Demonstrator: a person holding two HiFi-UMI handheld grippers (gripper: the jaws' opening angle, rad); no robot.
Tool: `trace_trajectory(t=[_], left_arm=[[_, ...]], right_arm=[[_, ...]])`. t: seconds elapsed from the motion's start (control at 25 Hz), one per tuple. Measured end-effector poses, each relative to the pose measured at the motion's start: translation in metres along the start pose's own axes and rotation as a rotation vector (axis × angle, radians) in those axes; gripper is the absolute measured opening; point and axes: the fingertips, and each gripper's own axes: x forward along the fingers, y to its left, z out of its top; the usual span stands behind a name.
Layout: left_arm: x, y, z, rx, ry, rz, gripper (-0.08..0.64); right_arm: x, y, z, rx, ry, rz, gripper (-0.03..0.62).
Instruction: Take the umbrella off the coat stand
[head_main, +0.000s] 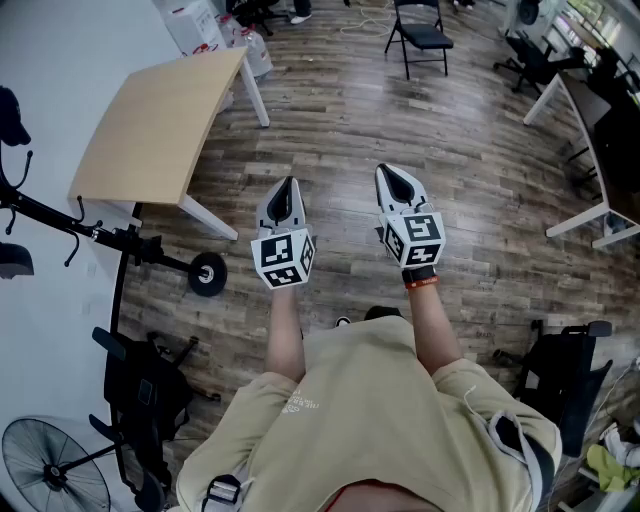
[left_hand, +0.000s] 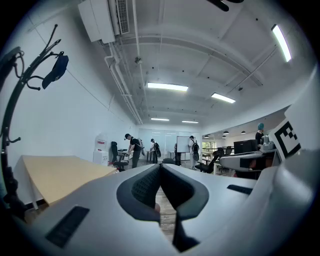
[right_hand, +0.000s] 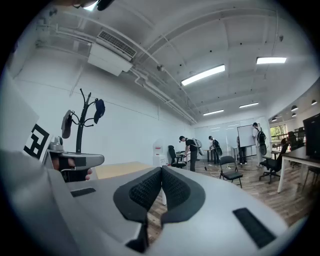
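A wood-plank floor (head_main: 330, 130) fills most of the head view. A light wooden bench (head_main: 160, 120) on white legs stands at the far left, against the white wall. The person (head_main: 370, 420), in a beige shirt, takes up the near middle, with both forearms stretched forward.

The black coat stand (head_main: 60, 222) is at the left, just near of the bench, its round base (head_main: 207, 272) on the floor to the left of the person. A black office chair (head_main: 140, 390) sits near of the stand, and a floor fan (head_main: 50, 470) is in the near left corner. A black folding chair (head_main: 420, 38) stands far off, right of the middle.

The left tongs (head_main: 289, 185) and right tongs (head_main: 395, 172) are held side by side over bare floor, well apart from the stand. Each gripper view shows its dark pads pressed together at the tip with nothing between them, so both are clenched and empty.

In the right gripper view a dark cap (right_hand: 99, 110) hangs on the stand's right hook. A grey oblong bundle (right_hand: 66, 124) hangs on its left hook. This looks like the folded umbrella, though it is too small to be sure.
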Motion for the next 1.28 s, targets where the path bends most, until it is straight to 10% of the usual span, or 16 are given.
trace_trajectory(t=[0.8, 1.28], left_arm=[[0.047, 0.182, -0.016, 0.022, 0.025, 0.223, 0.023], [0.105, 0.339, -0.009, -0.068, 0.033, 0.555, 0.023]], right_arm=[[0.214, 0.129, -0.013, 0.174, 0.008, 0.333, 0.015], [0.401, 0.234, 0.003, 0.138, 0.097, 0.703, 0.015]])
